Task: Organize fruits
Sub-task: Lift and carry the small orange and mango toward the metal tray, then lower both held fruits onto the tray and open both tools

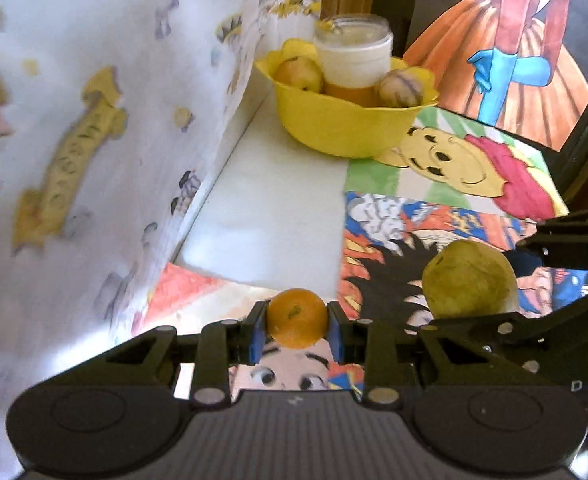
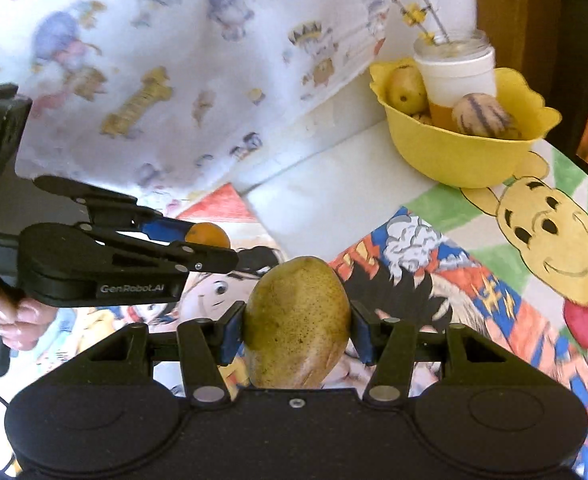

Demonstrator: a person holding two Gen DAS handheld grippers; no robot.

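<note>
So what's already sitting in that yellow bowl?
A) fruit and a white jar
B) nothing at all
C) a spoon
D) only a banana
A: the yellow bowl holds a white jar with a yellowish fruit and a striped fruit beside it.

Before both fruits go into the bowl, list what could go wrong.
1. The yellow bowl already holds a white jar and two fruits, so room looks tight; a dropped fruit might roll out.
2. The jar holds thin flower stems; a gripper reaching in could knock it.
3. The left gripper with the orange and the right gripper with the mango are close and may collide.
</note>
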